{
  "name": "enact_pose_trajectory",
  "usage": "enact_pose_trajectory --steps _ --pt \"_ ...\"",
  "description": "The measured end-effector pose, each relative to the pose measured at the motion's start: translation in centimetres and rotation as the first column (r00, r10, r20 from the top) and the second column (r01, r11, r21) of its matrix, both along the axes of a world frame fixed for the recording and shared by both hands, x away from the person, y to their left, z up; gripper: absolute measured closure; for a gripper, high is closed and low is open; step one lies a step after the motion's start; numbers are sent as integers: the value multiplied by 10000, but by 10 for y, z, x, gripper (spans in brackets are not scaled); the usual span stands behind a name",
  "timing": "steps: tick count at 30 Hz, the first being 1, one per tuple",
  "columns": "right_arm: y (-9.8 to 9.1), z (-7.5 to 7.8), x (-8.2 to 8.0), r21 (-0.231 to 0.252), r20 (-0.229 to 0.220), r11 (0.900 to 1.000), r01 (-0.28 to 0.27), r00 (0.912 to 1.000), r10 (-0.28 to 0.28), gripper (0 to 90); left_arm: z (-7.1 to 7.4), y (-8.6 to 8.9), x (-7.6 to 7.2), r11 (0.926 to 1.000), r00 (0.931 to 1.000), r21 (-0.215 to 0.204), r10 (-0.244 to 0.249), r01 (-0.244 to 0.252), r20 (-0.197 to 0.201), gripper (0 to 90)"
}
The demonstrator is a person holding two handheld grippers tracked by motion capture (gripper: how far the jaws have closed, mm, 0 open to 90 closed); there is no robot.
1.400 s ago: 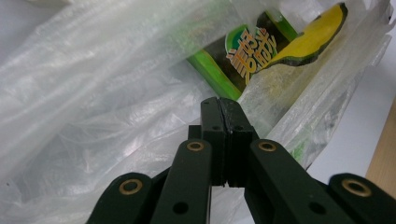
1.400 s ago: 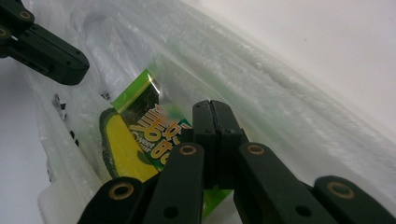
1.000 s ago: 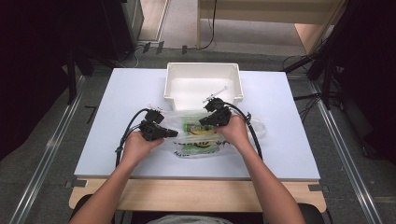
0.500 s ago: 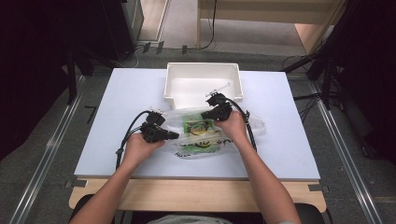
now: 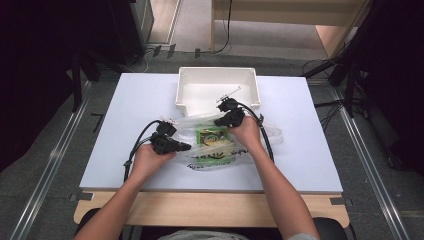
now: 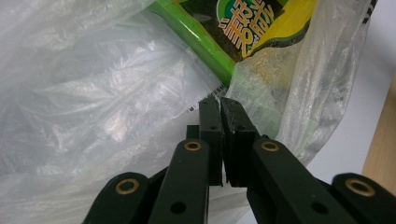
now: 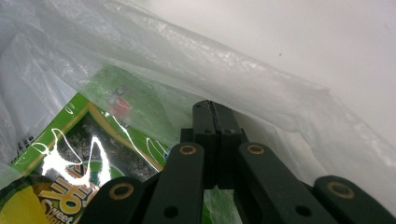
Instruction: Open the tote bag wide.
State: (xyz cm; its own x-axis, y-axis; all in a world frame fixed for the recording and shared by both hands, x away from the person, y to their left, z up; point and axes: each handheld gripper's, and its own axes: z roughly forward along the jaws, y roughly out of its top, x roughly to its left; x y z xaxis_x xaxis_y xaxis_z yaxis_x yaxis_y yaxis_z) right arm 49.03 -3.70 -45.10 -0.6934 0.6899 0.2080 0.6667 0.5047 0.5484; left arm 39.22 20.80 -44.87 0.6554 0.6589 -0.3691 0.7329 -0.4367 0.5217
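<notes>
At the bottom of the high view two forearms rise from the lower edge over the wooden front strip of the desk [image 5: 125, 95], whose white top fills the middle of the frame. Left of centre, the left tongs [image 5: 186, 147] lie low over the desk, their jaws pressed together on the left edge of a clear plastic bag [image 5: 210, 159] that lies crumpled at the centre of the frame. In the left gripper view those tongs [image 6: 220, 101] stand at the middle, pinching a fold of the bag [image 6: 93, 93], with a green snack packet [image 6: 243, 28] at the top of the frame inside the plastic. In the high view the packet [image 5: 212, 137] lies inside the bag between the two hands. Just right of centre, the right tongs [image 5: 218, 121] are held at the bag's upper right part, jaws pressed together. In the right gripper view these tongs [image 7: 212, 105] sit at the centre with plastic film [image 7: 140, 60] draped around the tips; whether film is caught between the jaws cannot be told there. The packet [image 7: 88, 149] shows at the lower left of that frame. Farther off, in the upper middle of the high view, a white tray [image 5: 187, 85] stands on the desk just beyond the bag.
</notes>
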Motion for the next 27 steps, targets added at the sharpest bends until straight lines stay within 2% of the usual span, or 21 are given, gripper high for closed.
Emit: enact_pose_trajectory --steps 4,9,13,17,27 --pt "0 -4 -1 -25 -128 10000 39 9999 -39 900 0 0 -2 10000 10000 -37 -63 63 -26 885" --pt "-4 -9 0 307 -218 9995 93 9997 -87 900 -3 -1 -3 10000 9998 -50 -87 86 -165 882" --pt "-5 -9 0 319 -206 9995 62 9998 -55 900 -1 -3 -5 9999 9998 -30 -170 169 -118 882" --pt "-8 -11 0 590 -259 9982 104 9996 -89 900 -5 -3 -7 9998 9992 -39 -220 219 -325 882" --pt "-6 -11 -1 469 -69 9988 136 9999 -133 900 -8 -3 -21 9986 9975 -235 -491 480 -501 883"
